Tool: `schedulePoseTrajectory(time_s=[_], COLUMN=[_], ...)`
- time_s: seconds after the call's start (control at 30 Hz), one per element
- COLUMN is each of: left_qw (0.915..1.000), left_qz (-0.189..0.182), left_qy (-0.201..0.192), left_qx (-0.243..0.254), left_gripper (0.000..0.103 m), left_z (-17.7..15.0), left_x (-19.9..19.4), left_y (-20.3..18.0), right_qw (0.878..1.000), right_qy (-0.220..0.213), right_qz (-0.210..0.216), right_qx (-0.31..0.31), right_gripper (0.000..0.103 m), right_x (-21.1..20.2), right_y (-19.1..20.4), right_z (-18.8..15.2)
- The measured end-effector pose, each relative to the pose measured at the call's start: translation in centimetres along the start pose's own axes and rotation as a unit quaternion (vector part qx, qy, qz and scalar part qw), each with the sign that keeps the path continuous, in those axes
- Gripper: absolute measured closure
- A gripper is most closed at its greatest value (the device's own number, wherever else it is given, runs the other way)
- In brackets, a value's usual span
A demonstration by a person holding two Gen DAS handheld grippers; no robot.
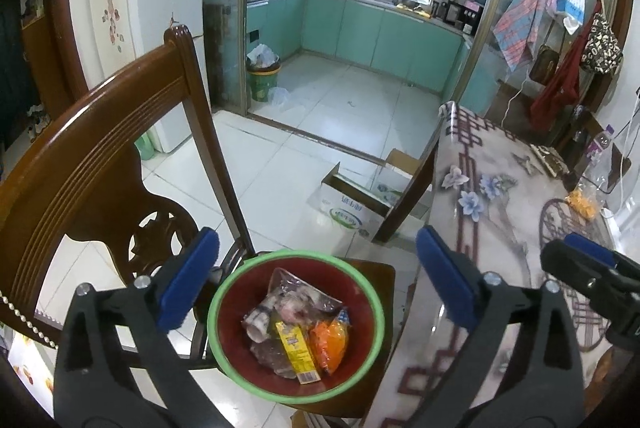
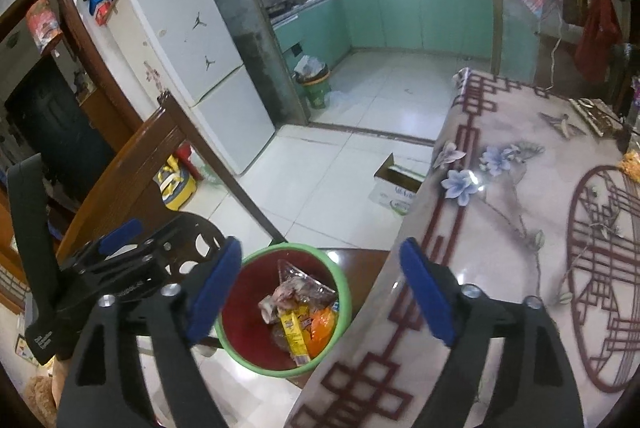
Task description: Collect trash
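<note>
A red bowl with a green rim [image 1: 296,254] [image 2: 280,248] stands on a wooden chair seat beside the table. It holds trash: a yellow carton [image 1: 298,354] [image 2: 294,336], an orange wrapper [image 1: 330,344] [image 2: 324,328], clear plastic [image 1: 296,288] and crumpled paper. My left gripper [image 1: 316,234] hangs above the bowl, open, with nothing between its blue pads. My right gripper [image 2: 320,244] is also open and empty, over the bowl and the table's edge. Each gripper shows in the other's view: the right gripper [image 1: 592,268] at the right, the left gripper [image 2: 120,256] at the left.
The chair's carved backrest [image 1: 100,132] rises left of the bowl. A table with a flowered cloth [image 1: 500,228] [image 2: 520,208] fills the right, with orange bits [image 1: 582,204] at its far side. An open cardboard box [image 1: 352,208] lies on the tiled floor. A green bin [image 1: 262,76] stands by the kitchen doorway.
</note>
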State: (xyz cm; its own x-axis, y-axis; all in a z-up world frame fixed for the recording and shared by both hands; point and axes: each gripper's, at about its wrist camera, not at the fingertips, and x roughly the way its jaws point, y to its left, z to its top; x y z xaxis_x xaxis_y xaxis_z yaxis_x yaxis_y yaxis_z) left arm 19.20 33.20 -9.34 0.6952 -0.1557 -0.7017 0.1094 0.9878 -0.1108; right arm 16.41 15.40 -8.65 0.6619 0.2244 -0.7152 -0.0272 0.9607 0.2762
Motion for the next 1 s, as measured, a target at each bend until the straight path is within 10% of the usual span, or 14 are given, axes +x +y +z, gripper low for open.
schedulePoseTrajectory(time_s=[0.27, 0.47, 0.63, 1.0], left_qw=[0.9965, 0.9762, 0.9875, 0.9939], left_qz=[-0.014, 0.033, -0.006, -0.018], left_qy=[-0.083, -0.214, -0.158, -0.107], left_qx=[-0.005, -0.011, -0.001, 0.018], left_gripper=[0.005, 0.005, 0.005, 0.005], left_z=[0.9, 0.6, 0.9, 0.4], left_x=[-4.8, -9.7, -9.8, -9.3], left_y=[-2.5, -5.5, -7.5, -8.9], right_qw=[0.988, 0.968, 0.956, 0.963], right_qy=[-0.129, -0.183, -0.268, -0.231], right_qz=[-0.083, -0.15, -0.119, -0.142], right_qx=[-0.029, -0.081, -0.023, -0.002], right_gripper=[0.007, 0.007, 0.007, 0.007], right_x=[-6.5, -9.7, -12.7, -13.8], right_y=[-0.8, -0.1, -2.5, -4.7], right_z=[0.1, -0.5, -2.4, -2.7])
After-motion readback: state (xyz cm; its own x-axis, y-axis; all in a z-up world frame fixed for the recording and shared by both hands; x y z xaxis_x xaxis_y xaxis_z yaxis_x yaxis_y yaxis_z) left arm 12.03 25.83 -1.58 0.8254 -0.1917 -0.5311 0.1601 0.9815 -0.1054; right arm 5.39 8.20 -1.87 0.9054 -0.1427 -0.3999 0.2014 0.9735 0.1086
